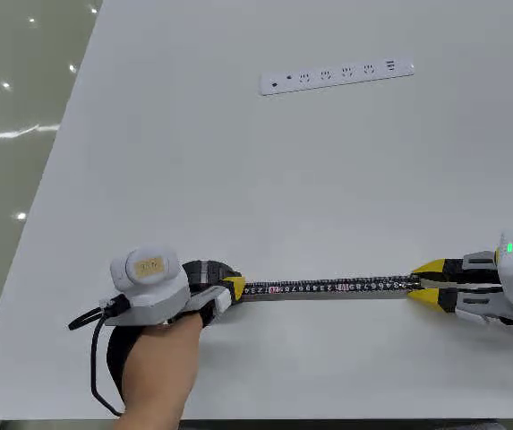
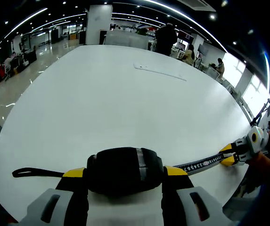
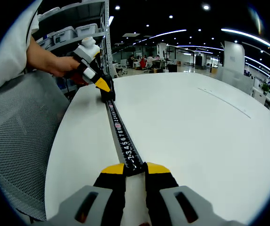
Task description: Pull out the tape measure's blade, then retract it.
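The black tape measure case [image 1: 209, 271] sits on the white table [image 1: 265, 179], clamped between the yellow-tipped fingers of my left gripper [image 1: 225, 288]. In the left gripper view the case [image 2: 124, 169] lies between the jaws, with a black wrist strap [image 2: 33, 173] trailing left. The blade [image 1: 332, 287] stretches out flat to the right along the table. My right gripper [image 1: 428, 282] is shut on the blade's end. In the right gripper view the blade [image 3: 120, 136] runs from my right gripper [image 3: 135, 168] back to the left gripper [image 3: 102, 87].
A white power strip [image 1: 337, 76] lies at the far side of the table. The table's near edge runs just below both grippers. A person's hand [image 1: 158, 367] holds the left gripper. Shelves and office space surround the table.
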A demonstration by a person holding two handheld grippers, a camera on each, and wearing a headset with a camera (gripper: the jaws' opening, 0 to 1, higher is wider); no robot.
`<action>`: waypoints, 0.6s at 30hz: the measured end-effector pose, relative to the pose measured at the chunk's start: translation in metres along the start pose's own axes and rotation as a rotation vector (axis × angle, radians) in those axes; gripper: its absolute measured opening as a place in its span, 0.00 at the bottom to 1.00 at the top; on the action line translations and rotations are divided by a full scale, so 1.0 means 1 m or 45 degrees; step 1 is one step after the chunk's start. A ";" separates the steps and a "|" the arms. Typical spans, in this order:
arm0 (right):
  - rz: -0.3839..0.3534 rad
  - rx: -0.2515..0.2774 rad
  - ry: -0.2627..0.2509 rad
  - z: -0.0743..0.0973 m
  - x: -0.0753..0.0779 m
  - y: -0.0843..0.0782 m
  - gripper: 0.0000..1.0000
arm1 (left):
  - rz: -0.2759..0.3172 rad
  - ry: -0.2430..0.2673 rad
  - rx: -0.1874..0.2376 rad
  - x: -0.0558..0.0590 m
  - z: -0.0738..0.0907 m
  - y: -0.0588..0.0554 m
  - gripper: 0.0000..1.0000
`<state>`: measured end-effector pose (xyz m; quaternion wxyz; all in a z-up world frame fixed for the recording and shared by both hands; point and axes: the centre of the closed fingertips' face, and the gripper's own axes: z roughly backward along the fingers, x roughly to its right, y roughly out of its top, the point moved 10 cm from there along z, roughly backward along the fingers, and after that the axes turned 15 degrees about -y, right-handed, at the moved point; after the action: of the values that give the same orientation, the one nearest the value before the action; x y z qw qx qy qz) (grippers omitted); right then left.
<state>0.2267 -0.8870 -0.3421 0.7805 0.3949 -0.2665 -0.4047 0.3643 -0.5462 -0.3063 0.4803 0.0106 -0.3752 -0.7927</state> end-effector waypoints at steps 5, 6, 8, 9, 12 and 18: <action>0.009 0.009 0.000 -0.005 -0.003 0.006 0.13 | 0.017 0.002 -0.027 0.000 0.000 0.001 0.59; 0.007 0.015 0.001 -0.007 -0.004 0.008 0.13 | 0.018 0.002 -0.027 0.000 0.000 0.001 0.59; 0.005 0.021 0.007 -0.010 -0.005 0.008 0.13 | 0.021 0.000 -0.031 0.000 0.001 0.001 0.59; 0.004 0.021 0.009 -0.011 -0.006 0.009 0.13 | 0.020 -0.001 -0.031 0.000 0.001 0.001 0.59; 0.001 0.025 0.016 -0.014 -0.008 0.010 0.13 | 0.020 -0.001 -0.026 0.000 0.001 0.000 0.59; -0.035 0.037 0.040 -0.021 -0.011 0.015 0.13 | 0.019 -0.005 -0.030 0.000 0.001 0.000 0.59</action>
<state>0.2422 -0.8640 -0.3424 0.7731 0.4161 -0.2547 -0.4053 0.3645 -0.5454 -0.3056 0.4855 0.0004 -0.3669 -0.7935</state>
